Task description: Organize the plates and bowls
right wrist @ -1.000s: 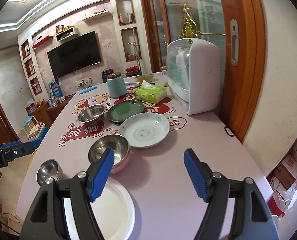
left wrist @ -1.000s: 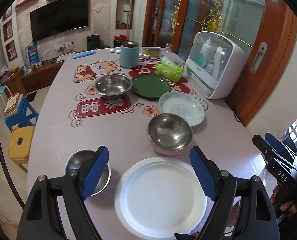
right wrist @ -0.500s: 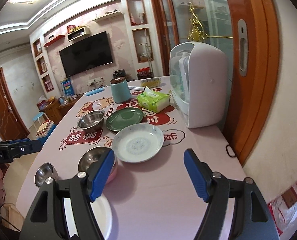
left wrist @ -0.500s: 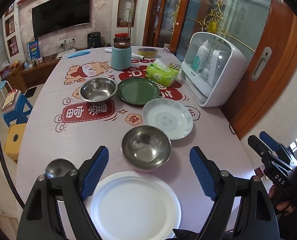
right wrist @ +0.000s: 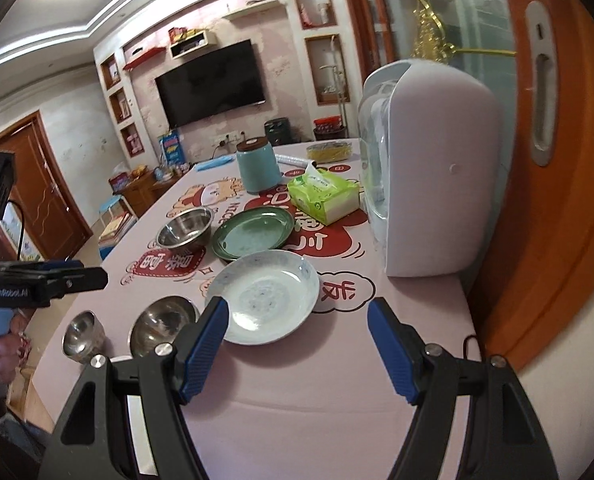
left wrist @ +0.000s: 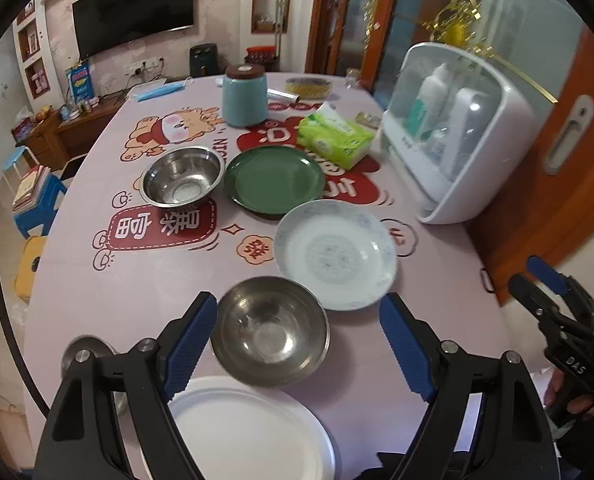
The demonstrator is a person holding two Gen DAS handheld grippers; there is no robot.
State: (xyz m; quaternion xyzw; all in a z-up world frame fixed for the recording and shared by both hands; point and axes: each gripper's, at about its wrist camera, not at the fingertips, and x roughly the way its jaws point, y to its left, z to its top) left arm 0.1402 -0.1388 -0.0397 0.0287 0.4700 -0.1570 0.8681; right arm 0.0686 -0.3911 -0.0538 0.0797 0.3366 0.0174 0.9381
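Both grippers, the left gripper [left wrist: 299, 342] and right gripper [right wrist: 299, 346], hang with jaws spread wide and empty over the table [left wrist: 137, 280]. Steel bowls are slick and round, so a jaw could skid off the rim of the nearest steel bowl [left wrist: 269, 330], knocking it into the patterned white plate [left wrist: 335, 254] at its one o'clock. That bowl is shiny, dished and upright, with the plain white plate [left wrist: 249, 432] at its six o'clock.

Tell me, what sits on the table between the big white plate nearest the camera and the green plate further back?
In the left wrist view, a steel bowl sits just beyond the white plate, then the pale patterned plate, its rim close to the green plate.
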